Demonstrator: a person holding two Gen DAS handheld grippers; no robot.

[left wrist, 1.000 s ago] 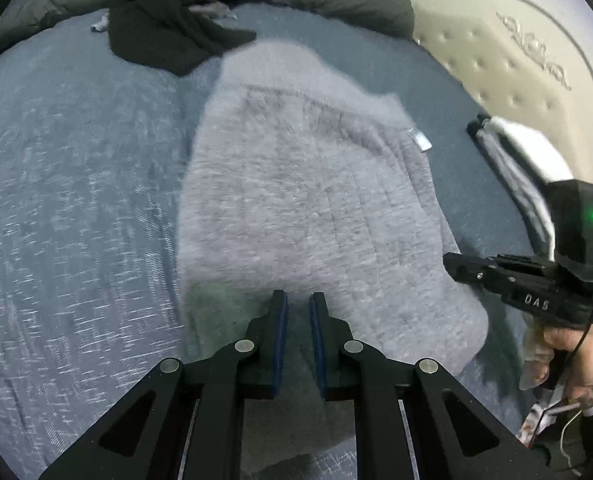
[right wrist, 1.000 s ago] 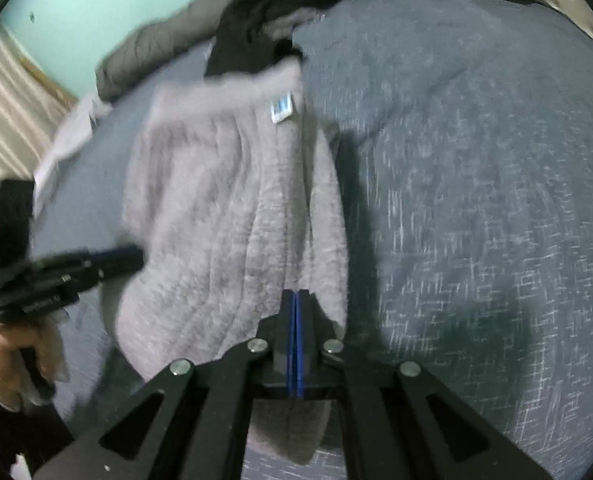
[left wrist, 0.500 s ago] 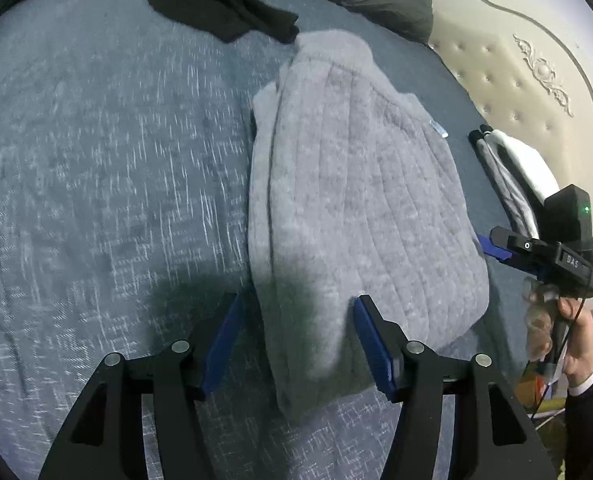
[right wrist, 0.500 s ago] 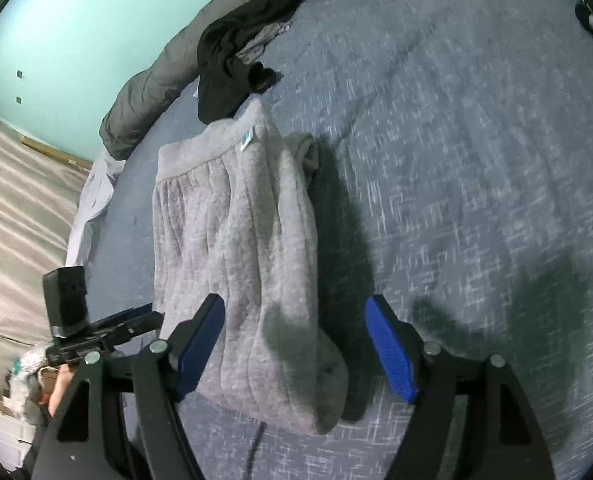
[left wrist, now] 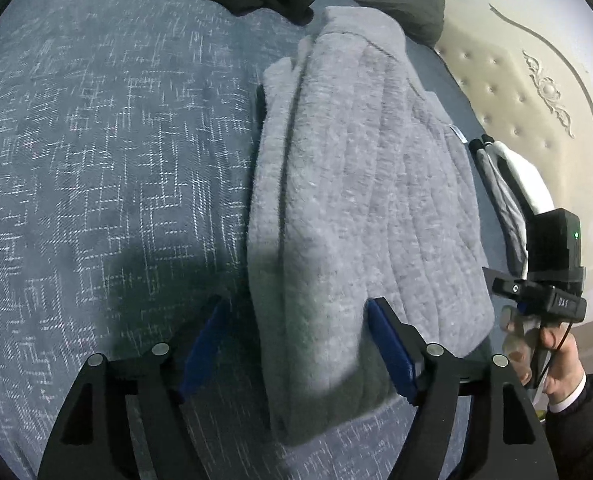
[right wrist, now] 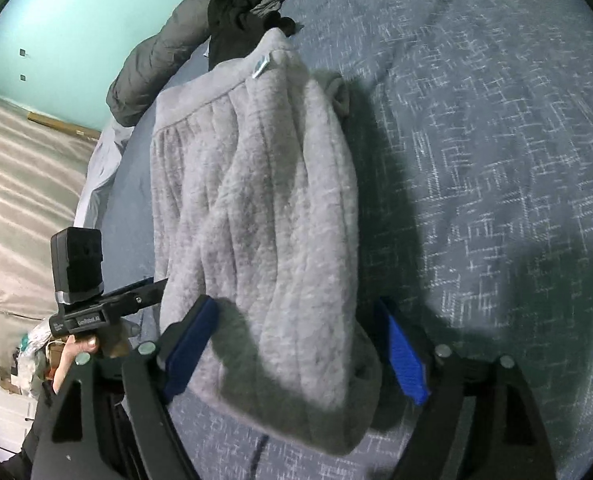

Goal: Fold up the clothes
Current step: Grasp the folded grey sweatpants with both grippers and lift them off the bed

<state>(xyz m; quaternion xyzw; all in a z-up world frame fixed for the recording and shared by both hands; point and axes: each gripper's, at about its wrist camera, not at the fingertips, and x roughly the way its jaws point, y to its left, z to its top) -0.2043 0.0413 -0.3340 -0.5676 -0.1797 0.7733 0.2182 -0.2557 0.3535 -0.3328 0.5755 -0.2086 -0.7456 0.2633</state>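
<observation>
Both tongs, left (left wrist: 296, 350) and right (right wrist: 296, 350), are hanging apart over the doubled grey garment (left wrist: 360, 200), needing matched near-edge bites for an even next fold.

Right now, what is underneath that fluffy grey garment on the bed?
The grey garment lies folded on the blue patterned bedspread, which shows all around it. Whether anything else sits beneath it cannot be seen; the fabric covers that patch.
</observation>
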